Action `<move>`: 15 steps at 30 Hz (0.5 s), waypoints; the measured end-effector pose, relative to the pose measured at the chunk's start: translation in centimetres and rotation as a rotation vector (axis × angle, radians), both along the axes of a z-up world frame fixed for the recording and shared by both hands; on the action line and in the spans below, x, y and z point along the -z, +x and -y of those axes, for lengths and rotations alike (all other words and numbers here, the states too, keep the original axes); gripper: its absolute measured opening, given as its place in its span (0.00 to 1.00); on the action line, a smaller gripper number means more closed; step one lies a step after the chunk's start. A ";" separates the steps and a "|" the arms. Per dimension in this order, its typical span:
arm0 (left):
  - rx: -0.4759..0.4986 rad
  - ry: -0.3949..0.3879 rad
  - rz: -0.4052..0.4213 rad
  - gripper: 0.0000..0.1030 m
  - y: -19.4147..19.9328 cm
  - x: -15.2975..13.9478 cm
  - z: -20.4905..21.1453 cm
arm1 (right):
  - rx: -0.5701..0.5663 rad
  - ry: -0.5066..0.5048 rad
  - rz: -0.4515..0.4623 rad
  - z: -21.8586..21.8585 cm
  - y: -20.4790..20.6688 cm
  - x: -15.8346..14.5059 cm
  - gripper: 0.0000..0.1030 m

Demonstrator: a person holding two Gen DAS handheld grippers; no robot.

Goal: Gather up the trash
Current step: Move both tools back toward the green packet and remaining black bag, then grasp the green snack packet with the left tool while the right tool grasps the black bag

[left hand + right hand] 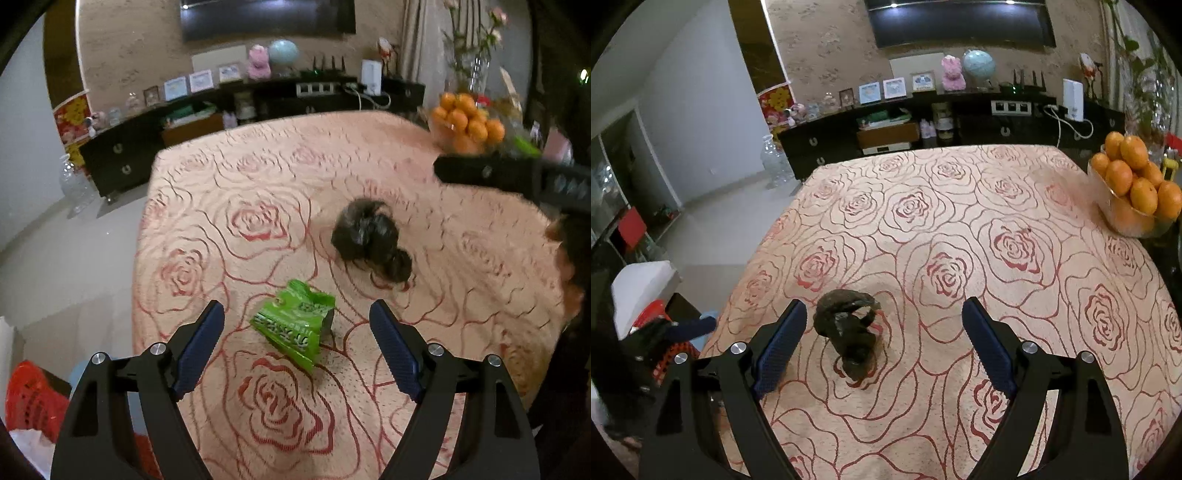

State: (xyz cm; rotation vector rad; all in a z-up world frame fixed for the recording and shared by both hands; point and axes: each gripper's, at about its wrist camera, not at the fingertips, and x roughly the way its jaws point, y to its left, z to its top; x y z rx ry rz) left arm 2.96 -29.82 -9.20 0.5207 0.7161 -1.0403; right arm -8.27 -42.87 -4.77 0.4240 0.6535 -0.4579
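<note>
Green snack wrapper (295, 325), crumpled, lying on the rose-patterned tablecloth (258, 177) of the table, in the gap ahead of the left gripper (297, 314) and roughly level with the tips of its blue-padded fingers (201, 343); untouched by either finger. Left gripper spread wide, holding nothing, angled down at the table from its near edge.

Crumpled black plastic bag (371, 240) farther in on the table, just beyond the wrapper and to its right (blurred in the left wrist view). In the right wrist view, same black bag (849, 332) resting on the cloth (960, 206) between the fingers of the right gripper (884, 312), closer to the left finger (781, 347) but apart from it. Right gripper likewise wide open and empty, tilted down over the near part of the table.

Bowl of oranges (1137, 192) at the far right edge of the table, well apart from both pieces of trash. Dark sideboard (923, 122) against the wall beyond the table.
</note>
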 end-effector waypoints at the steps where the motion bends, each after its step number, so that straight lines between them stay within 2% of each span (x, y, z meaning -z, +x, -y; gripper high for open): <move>1: -0.001 0.004 -0.009 0.76 0.2 0.4 0.2 | 0.002 0.008 -0.006 0.1 0.0 0.2 0.81; 5: -0.037 0.001 -0.058 0.76 1.3 1.7 0.7 | 0.003 0.029 -0.019 0.6 0.2 0.9 0.81; 11: -0.060 -0.012 -0.085 0.75 2.2 2.3 0.5 | 0.012 0.072 -0.013 1.5 0.3 1.5 0.81; 12: -0.054 -0.010 -0.086 0.69 2.2 2.4 0.5 | 0.010 0.075 -0.015 1.5 0.4 1.6 0.81; 13: -0.043 -0.003 -0.094 0.58 2.1 2.7 0.6 | 0.009 0.076 -0.016 1.5 0.5 1.6 0.81; 15: -0.035 0.000 -0.100 0.56 2.0 2.8 0.9 | 0.005 0.080 -0.017 1.5 0.7 1.7 0.81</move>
